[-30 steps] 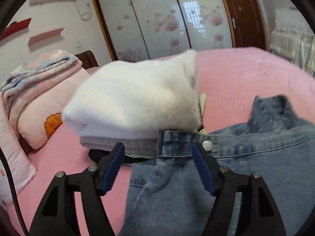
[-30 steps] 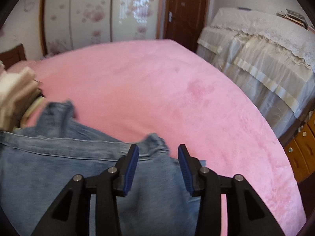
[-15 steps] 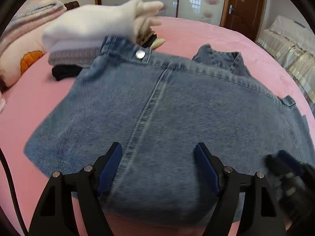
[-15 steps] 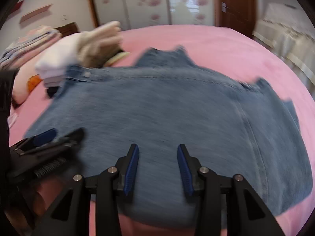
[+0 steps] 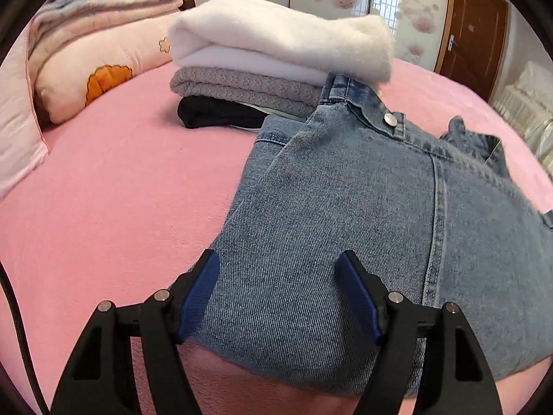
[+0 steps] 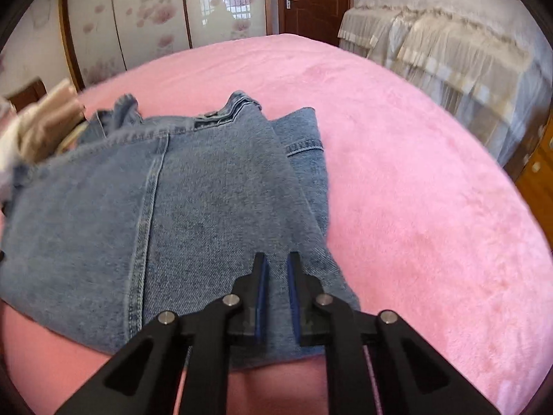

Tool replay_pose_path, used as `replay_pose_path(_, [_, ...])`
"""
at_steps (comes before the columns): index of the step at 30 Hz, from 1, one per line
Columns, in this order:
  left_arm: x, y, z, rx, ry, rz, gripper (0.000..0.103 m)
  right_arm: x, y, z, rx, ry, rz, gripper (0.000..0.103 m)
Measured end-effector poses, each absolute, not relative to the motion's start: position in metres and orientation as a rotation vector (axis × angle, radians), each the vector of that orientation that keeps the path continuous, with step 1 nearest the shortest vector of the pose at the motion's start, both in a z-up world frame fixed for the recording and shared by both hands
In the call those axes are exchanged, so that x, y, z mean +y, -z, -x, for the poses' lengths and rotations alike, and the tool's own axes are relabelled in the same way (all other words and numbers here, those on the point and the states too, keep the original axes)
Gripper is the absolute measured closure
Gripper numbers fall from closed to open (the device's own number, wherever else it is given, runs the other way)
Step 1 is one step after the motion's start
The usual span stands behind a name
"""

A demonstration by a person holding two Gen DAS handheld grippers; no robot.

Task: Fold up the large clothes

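Your right tool (image 6: pixel 276 292) has just been closing, nearly clenched above the denim jacket's (image 6: pixel 207 207) hem; your left tool (image 5: pixel 280 297) hovers released, ready to pinch for the next fold on the bed (image 6: pixel 432 207).

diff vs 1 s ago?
Both grippers pulled back to the near edge of the denim garment. Right gripper jaws have just been closing, nearly together, denim in the gap; left gripper jaws open. Folded stack unchanged.

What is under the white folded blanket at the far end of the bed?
Under the white blanket lie a grey knit and a black garment; the denim garment hides the pile's right end.
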State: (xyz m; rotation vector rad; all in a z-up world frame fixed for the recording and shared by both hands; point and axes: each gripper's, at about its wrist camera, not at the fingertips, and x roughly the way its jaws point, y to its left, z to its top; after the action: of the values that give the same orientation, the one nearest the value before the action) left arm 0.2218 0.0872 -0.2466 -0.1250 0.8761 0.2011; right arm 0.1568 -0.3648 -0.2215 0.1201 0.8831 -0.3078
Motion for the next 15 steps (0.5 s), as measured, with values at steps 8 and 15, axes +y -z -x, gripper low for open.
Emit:
replay_pose_path(8, [0.085, 0.230, -0.224, 0.949, -0.189, 0.159, 0.027, -0.355, 0.208, -0.158, 0.916, 0.343, -0.128, 0.078])
replay_pose_path(15, [0.074, 0.186, -0.204, 1.043, -0.119, 0.224, 0.020, -0.335, 0.165, -0.138, 0.927, 0.325, -0.216, 0.073])
